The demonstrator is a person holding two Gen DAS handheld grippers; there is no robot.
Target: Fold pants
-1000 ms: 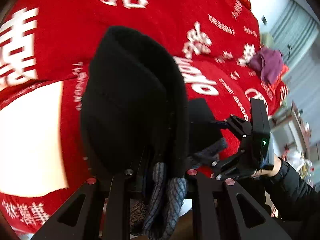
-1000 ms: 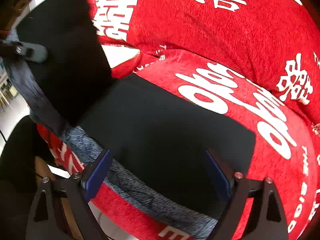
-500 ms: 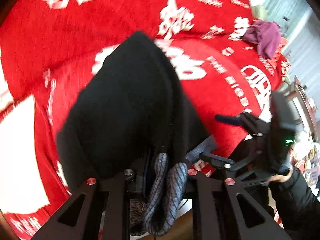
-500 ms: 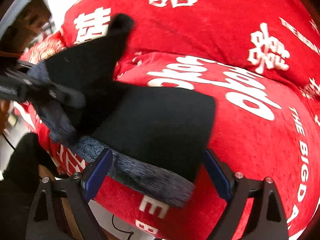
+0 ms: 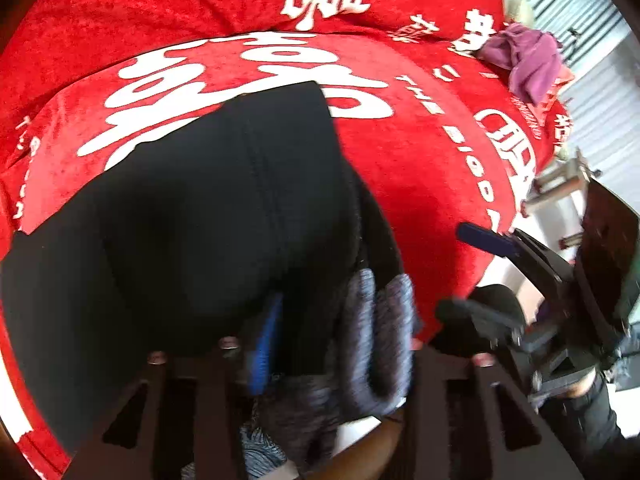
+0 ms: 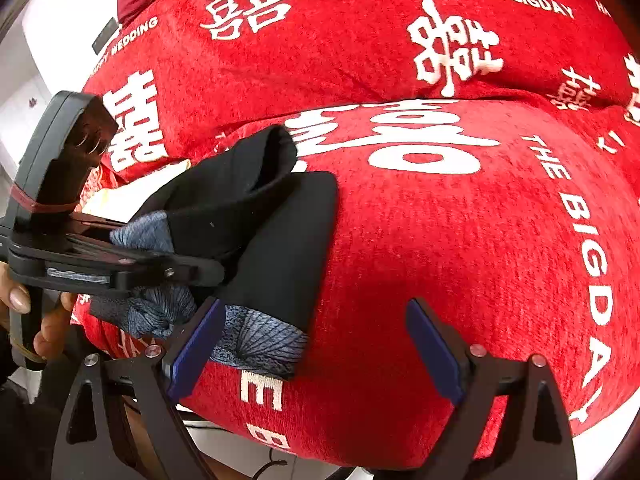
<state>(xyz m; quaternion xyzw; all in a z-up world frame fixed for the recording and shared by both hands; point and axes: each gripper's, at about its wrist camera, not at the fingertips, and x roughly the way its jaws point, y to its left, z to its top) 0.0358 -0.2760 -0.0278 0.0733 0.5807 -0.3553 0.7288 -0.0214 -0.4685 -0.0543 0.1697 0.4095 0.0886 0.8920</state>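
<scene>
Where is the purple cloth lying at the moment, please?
In the left wrist view, the purple cloth lies at the upper right, on the far corner of the red blanket.

Ahead of the right gripper (image 6: 316, 344), the red bedspread (image 6: 460, 240) is lying bare: open passage between and beyond its wide-standing jaws. To its left, the folded black pants (image 6: 276, 236) are blocking the way, with the left gripper (image 6: 192, 270) reaching across above the grey waistband. Ahead of the left gripper (image 5: 340, 344), whose jaws have just been opening, the pants (image 5: 208, 216) are filling the near ground, fabric bunching between the jaws. To its right, bare spread is running towards the right gripper (image 5: 476, 276). Far ahead-right, a purple cloth (image 5: 528, 60) is occupying the bed edge.
</scene>
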